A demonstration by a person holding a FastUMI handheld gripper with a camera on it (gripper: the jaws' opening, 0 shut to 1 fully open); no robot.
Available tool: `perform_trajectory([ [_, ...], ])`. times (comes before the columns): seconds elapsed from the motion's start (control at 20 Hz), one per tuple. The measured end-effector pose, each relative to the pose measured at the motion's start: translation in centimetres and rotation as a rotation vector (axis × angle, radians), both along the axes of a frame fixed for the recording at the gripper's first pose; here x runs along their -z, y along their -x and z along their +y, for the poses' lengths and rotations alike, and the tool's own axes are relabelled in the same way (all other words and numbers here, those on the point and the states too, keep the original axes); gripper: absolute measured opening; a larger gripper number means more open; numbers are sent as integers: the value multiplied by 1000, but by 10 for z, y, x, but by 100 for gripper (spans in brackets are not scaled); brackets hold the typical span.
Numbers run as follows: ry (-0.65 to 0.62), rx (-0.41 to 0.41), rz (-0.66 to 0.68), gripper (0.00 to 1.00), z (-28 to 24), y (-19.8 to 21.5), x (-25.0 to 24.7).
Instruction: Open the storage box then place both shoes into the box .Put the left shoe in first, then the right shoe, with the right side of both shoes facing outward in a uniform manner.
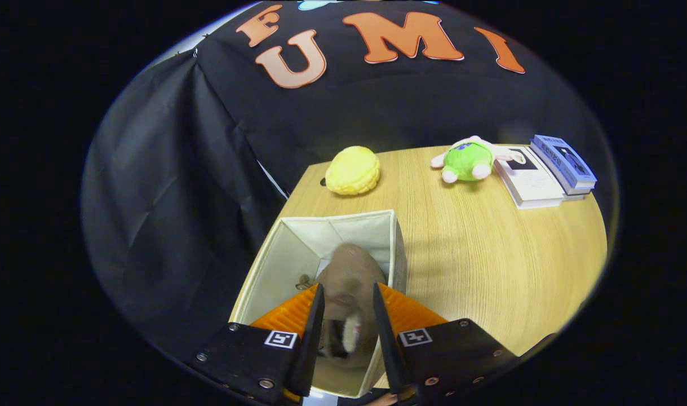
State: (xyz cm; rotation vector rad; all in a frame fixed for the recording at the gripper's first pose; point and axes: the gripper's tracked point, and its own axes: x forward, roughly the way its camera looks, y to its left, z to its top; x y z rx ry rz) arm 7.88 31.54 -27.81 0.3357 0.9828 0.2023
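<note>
On the pale wooden table [490, 248], near its edge by the black cloth wall, the storage box [275, 265] stands with its top open; cream fabric walls, lining creased, no lid over the opening; the box's far wall faces the middle of the table.

Gripper [348, 307] hangs over the box mouth, fingers pointing down into it; a brown shoe [349, 276] sits between the two fingers, toe end toward the far wall of the box, its opening with a light lining nearer the gripper body; jaws stand narrowed to about the shoe's width, one finger along each flank of the shoe; both fingers look to be pressing on it, though the contact itself is partly hidden by the fingers' own edges. Shoe is within the box's outline, above or against the floor of the box: cannot tell which. A small dark loop or lace-like bit lies on the box floor just beside the shoe, near one finger; too small to identify.

Beyond the box, well apart from it: a yellow plush bun-shaped toy [353, 170] near the table's far edge; a green plush toy [467, 160] with pale limbs farther along; just beside that, a white book [532, 180] lying flat, and a blue book [563, 160] resting partly upon the white one.
</note>
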Motion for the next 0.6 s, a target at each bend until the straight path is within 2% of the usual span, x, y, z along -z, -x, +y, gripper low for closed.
perform_trajectory([
  [0.2,27,4,-168,65,-33,-3,-48],
  [0.55,132,39,-493,81,-117,-3,-126],
  [0.6,153,51,-544,83,-133,16,-141],
])
